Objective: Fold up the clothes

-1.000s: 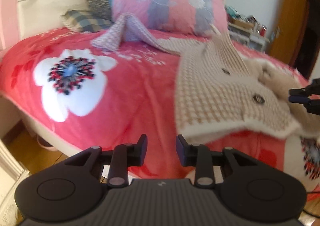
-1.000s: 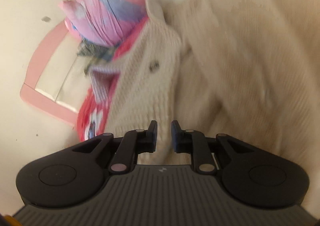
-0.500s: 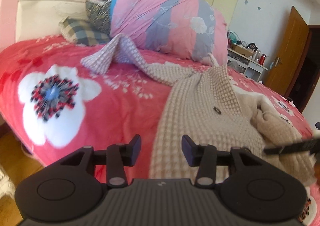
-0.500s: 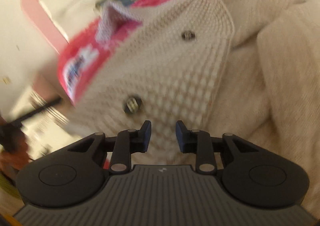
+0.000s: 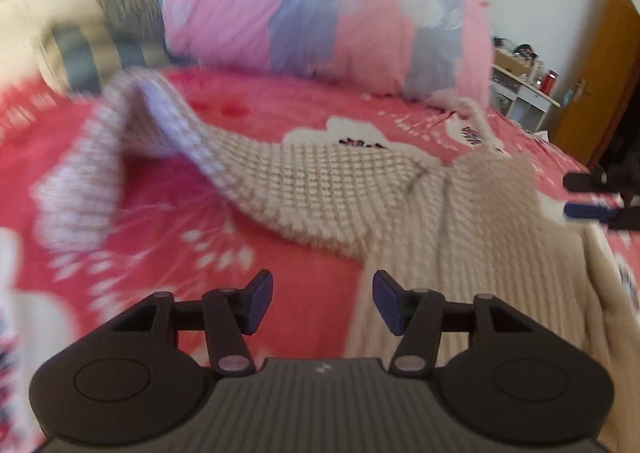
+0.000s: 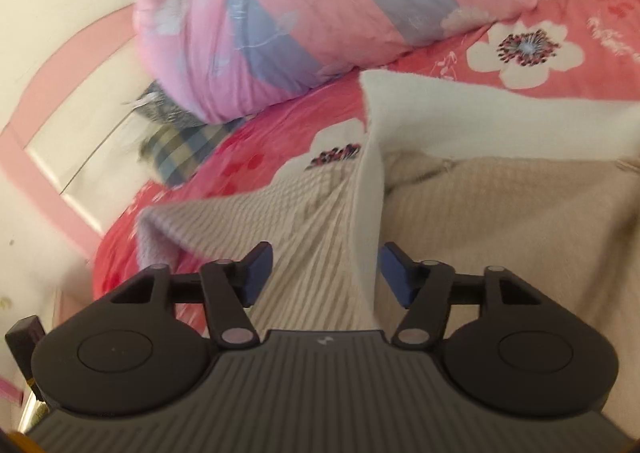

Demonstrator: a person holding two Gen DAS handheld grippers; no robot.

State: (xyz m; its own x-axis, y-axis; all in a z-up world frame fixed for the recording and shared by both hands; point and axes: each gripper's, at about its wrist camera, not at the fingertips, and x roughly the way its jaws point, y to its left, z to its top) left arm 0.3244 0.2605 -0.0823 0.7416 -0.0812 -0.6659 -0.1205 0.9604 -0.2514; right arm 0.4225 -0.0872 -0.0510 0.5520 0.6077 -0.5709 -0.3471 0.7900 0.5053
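A beige waffle-knit cardigan [image 5: 472, 249] lies spread on the red floral bedspread [image 5: 168, 221], one sleeve [image 5: 132, 125] stretched toward the pillows. My left gripper [image 5: 322, 303] hovers over the garment's left edge, its jaws opening, nothing between them. In the right wrist view the cardigan [image 6: 500, 221] shows its white edge band [image 6: 366, 213] running up between my right gripper's [image 6: 325, 273] jaws, which are opening and not pressing on it. The right gripper's fingers [image 5: 586, 211] also show at the right edge of the left wrist view.
A big pink and lilac duvet roll [image 5: 320, 9] and checked pillows [image 6: 184, 145] lie at the head of the bed by the pink headboard [image 6: 48, 125]. A white desk [image 5: 524, 93] with small items and a wooden door [image 5: 596, 77] stand beyond the bed.
Both grippers swept forward across the bed toward the cardigan's upper part and their jaws widened. The right wrist view rolled back to nearly upright.
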